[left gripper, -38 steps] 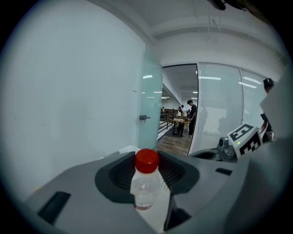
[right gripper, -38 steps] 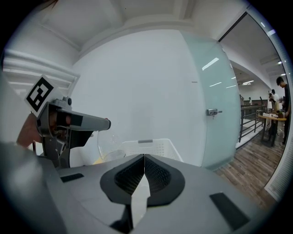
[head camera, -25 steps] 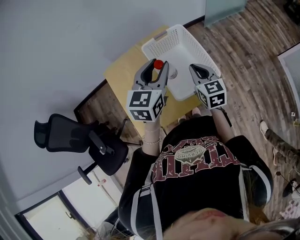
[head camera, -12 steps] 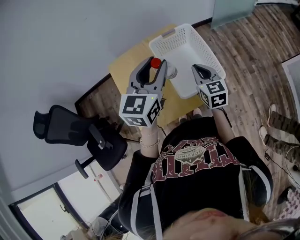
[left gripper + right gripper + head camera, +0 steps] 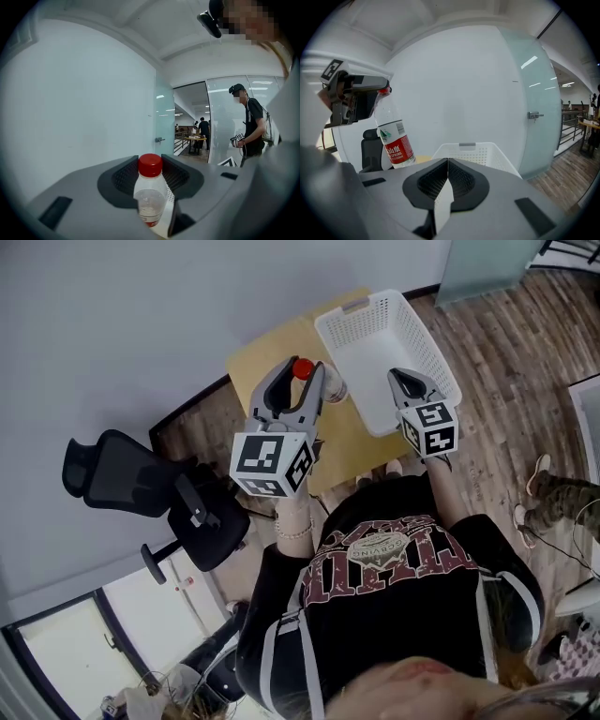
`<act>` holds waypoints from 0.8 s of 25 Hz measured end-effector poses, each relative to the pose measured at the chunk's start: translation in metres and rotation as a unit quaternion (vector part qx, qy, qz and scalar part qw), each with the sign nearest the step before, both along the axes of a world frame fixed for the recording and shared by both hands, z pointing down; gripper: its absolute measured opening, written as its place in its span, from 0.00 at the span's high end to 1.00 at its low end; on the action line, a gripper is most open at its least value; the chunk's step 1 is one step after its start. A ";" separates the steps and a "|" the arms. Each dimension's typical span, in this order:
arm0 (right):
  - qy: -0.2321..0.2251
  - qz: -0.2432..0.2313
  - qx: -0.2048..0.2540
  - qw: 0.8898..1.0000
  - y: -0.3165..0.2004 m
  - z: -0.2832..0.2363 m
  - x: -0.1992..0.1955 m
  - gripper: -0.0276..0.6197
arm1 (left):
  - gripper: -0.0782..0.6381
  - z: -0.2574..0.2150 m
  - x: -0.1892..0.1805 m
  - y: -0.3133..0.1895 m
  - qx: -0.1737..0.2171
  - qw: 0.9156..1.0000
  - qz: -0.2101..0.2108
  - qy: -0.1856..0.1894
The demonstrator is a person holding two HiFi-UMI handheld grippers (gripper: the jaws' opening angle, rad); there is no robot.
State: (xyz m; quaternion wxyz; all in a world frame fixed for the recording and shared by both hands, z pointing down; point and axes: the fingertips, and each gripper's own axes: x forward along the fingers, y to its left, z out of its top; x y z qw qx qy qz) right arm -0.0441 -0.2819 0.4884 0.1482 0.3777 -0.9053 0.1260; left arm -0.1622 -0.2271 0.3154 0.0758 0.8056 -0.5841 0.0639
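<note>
A clear plastic bottle point(image 5: 150, 194) with a red cap point(image 5: 302, 369) and a red label point(image 5: 395, 144) is clamped near its neck in my left gripper point(image 5: 298, 373), which is shut on it. The bottle hangs in the air, tilted, above the small yellow table point(image 5: 267, 345). In the left gripper view the left gripper point(image 5: 151, 180) has the bottle upright between its jaws. My right gripper point(image 5: 402, 380) is shut with nothing in it, raised over the white basket point(image 5: 386, 334). From the right gripper point(image 5: 447, 162), the left gripper point(image 5: 355, 101) and bottle are at the left.
The white mesh basket point(image 5: 474, 153) stands on the table's right side. A black office chair point(image 5: 127, 488) stands left of the table on wood flooring. A pale wall and glass partition point(image 5: 536, 103) lie ahead. People point(image 5: 248, 122) stand far off in the left gripper view.
The left gripper has lifted the bottle higher and nearer my head; the bottle now shows in the right gripper view. The right gripper stays shut and has barely moved.
</note>
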 end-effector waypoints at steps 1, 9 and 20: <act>0.001 -0.003 0.001 1.000 0.000 0.000 -0.002 0.93 | 0.61 0.001 -0.004 0.001 -0.001 1.000 -0.005 0.001; 0.009 -0.013 0.001 1.000 0.002 0.000 -0.012 0.93 | 0.61 0.022 -0.025 0.006 -0.014 0.999 -0.029 -0.005; 0.021 -0.002 -0.001 1.000 0.000 0.004 -0.004 0.93 | 0.61 0.075 -0.034 0.000 -0.044 0.998 -0.033 0.005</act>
